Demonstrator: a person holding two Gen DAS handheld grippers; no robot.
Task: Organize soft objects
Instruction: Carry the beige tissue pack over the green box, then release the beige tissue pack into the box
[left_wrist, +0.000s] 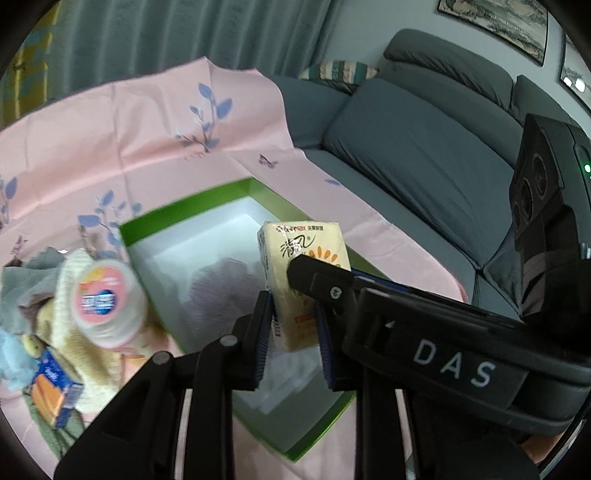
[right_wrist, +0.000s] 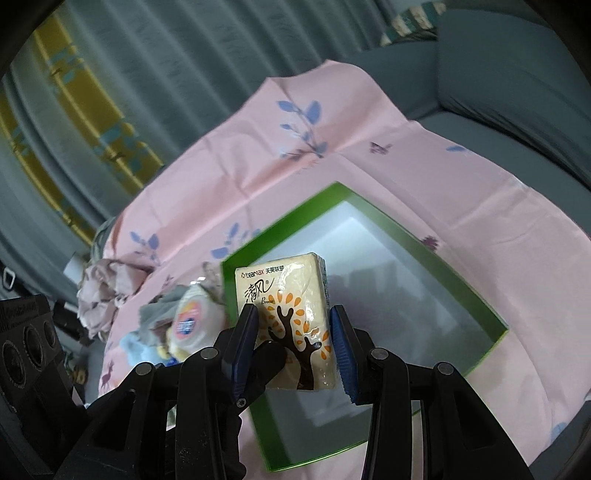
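Both grippers are clenched on one tissue pack (left_wrist: 295, 280), held in the air above the green box (left_wrist: 147, 225), which is open with a white inside and lies on the pink cloth (left_wrist: 110, 122).

Left wrist view: the left gripper (left_wrist: 293, 332) has its blue pads on the narrow sides of the pack, near its lower part. The right gripper (left_wrist: 306, 275) comes in from the right side w/ one black finger across the front of the pack. Only this view shows the letters "DAS" on that gripper's body, and the grey sofa (left_wrist: 424, 155) behind the cloth. Left of the box there is a pile of soft things: a round pack w/ pink label (left_wrist: 105, 299), a cream cloth (left_wrist: 74, 354), a small blue-orange pack (left_wrist: 55, 395); all a bit blurred.

Right wrist view: the right gripper (right_wrist: 293, 350) presses the wide front face of the pack (right_wrist: 284, 314) from both sides, so the tree print is seen fully. A black fingertip (right_wrist: 271, 356) of the left gripper touches the pack's lower left. Only here the whole rim of the box (right_wrist: 443, 266) is visible, also a crumpled grey-pink cloth (right_wrist: 107, 291) at the far left of the pile, and the curtain (right_wrist: 110, 74) w/ a yellow panel.
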